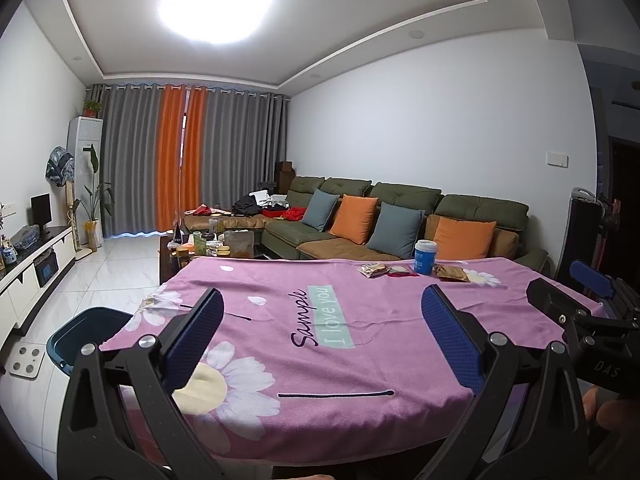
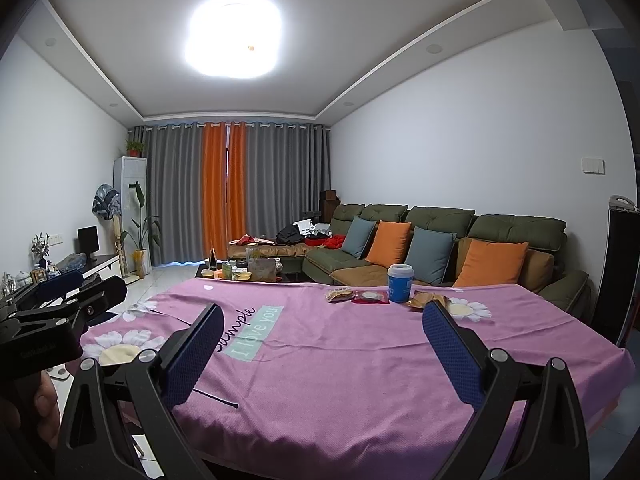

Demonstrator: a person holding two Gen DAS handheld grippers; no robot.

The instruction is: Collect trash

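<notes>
A blue paper cup [image 1: 424,256] [image 2: 399,283] stands at the far side of the table with the pink flowered cloth [image 1: 320,360] [image 2: 340,360]. Beside it lie a pale snack wrapper [image 1: 374,270] [image 2: 338,294], a red packet [image 1: 401,271] [image 2: 370,297] and a brown wrapper [image 1: 451,272] [image 2: 426,300]. A dark blue bin [image 1: 84,330] stands on the floor left of the table. My left gripper [image 1: 322,312] is open and empty over the near edge. My right gripper [image 2: 323,328] is open and empty, also near the front edge; it shows at the right of the left wrist view [image 1: 560,292].
A green sofa [image 1: 400,216] [image 2: 440,248] with orange and grey cushions stands behind the table. A cluttered coffee table [image 1: 212,244] [image 2: 244,270] is beyond its far left corner. A white TV cabinet [image 1: 28,268] runs along the left wall over tiled floor.
</notes>
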